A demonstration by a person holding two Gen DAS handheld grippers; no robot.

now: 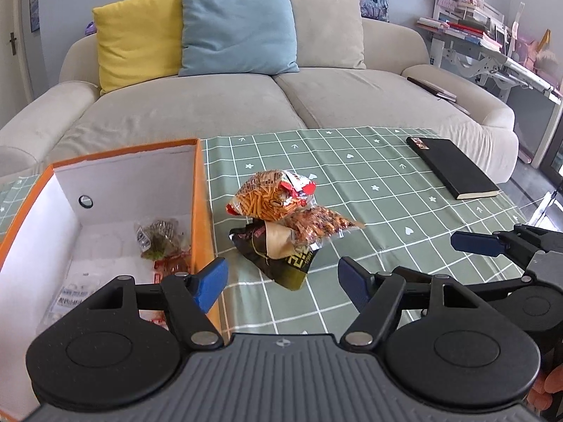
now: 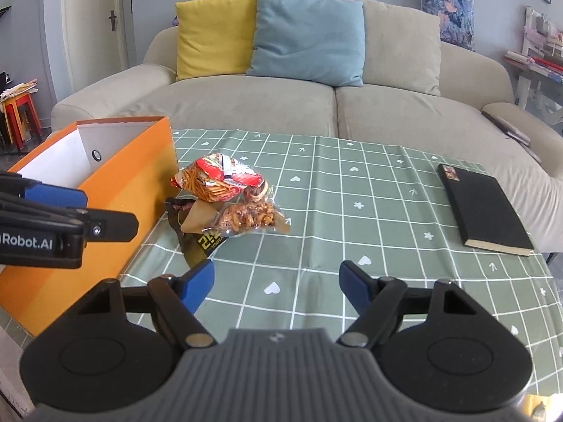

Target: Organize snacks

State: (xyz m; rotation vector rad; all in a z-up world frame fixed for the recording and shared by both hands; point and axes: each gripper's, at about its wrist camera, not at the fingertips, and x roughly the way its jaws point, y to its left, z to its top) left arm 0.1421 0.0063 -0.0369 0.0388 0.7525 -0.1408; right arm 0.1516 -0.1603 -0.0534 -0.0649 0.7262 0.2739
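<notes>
A pile of three snack bags lies on the green checked tablecloth beside an orange box (image 1: 200, 190): a red bag of orange sticks (image 1: 271, 197) on top, a clear bag of brown snacks (image 1: 316, 225) and a black bag (image 1: 278, 256) underneath. The box holds a few small packets (image 1: 162, 242). My left gripper (image 1: 281, 285) is open and empty, just short of the pile, its left finger by the box wall. My right gripper (image 2: 276, 285) is open and empty, in front and to the right of the pile (image 2: 228, 197). The box shows at left (image 2: 116, 190).
A black book (image 1: 454, 168) lies at the table's right side, also in the right wrist view (image 2: 485, 207). A beige sofa (image 1: 281, 95) with yellow and blue cushions stands behind the table. The right gripper shows at the left view's right edge (image 1: 492, 242).
</notes>
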